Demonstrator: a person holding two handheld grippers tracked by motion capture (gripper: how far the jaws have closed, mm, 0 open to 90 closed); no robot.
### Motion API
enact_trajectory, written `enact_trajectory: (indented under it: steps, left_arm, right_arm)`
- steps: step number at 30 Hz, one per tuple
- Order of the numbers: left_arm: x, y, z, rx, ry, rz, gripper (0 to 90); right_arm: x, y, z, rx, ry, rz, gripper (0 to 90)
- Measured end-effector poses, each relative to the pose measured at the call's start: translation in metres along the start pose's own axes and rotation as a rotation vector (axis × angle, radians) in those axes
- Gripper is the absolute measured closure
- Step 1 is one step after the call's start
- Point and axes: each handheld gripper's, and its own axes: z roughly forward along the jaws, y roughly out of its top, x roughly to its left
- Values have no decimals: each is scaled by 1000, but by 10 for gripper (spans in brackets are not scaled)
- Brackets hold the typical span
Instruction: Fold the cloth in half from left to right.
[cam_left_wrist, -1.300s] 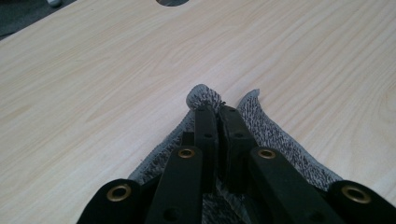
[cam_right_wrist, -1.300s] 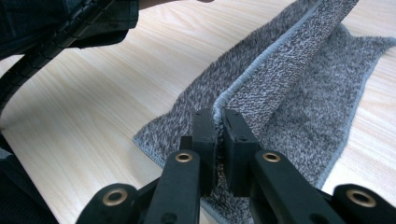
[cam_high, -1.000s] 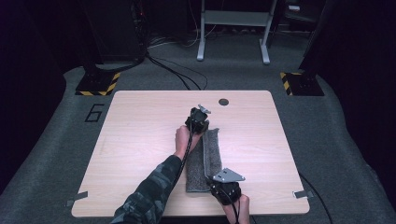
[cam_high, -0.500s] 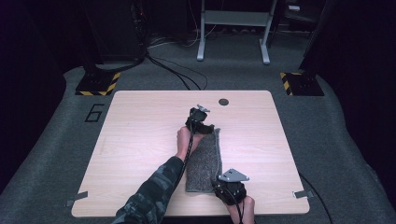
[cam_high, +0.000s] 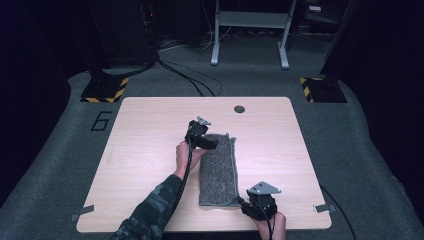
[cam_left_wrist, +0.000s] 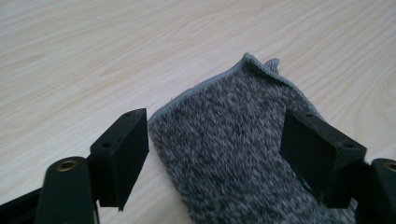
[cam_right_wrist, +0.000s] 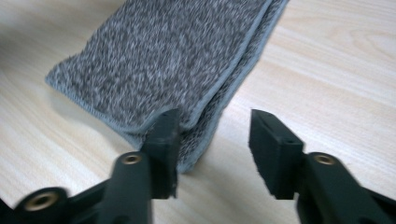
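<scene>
A grey speckled towel (cam_high: 218, 167), folded into a long strip, lies flat on the light wooden table (cam_high: 150, 135). My left gripper (cam_high: 202, 138) sits at the towel's far left corner. In the left gripper view its jaws stand wide apart over the towel (cam_left_wrist: 233, 140), open, holding nothing. My right gripper (cam_high: 252, 206) is at the towel's near right corner. In the right gripper view the jaws are open, and the folded corner of the towel (cam_right_wrist: 177, 60) lies just ahead of the left jaw.
A small dark round hole (cam_high: 239, 109) marks the table's far edge. Beyond the table are grey carpet, black cables (cam_high: 190, 75), a white stand (cam_high: 250, 30) and yellow-black striped feet (cam_high: 105, 90). A camouflage sleeve (cam_high: 150, 212) reaches in from the bottom.
The right gripper has slid back toward the near table edge, off the towel's corner. The left gripper has shifted slightly and released the far corner; the towel lies flat.
</scene>
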Motion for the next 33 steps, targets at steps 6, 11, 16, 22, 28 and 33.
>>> enact_trajectory:
  steps: [6,11,16,22,28,33]
  left_arm:
    - [0,-20,-17,0,-9,22,185]
    - [-4,-45,-29,22,-23,23,183]
    - [-22,-74,-33,73,-22,69,180]
    - [-37,-97,-36,103,-12,111,163]
    - [-40,-111,-48,90,-14,110,160]
    - [-38,-119,-55,90,-34,105,155]
  right_arm:
    - [-11,13,1,-41,24,25,516]
    - [-15,29,13,-34,71,-7,578]
    - [-11,33,38,62,91,-74,631]
    - [-2,21,44,114,56,-112,589]
    - [2,8,35,108,65,-96,543]
    - [10,3,30,124,74,-108,509]
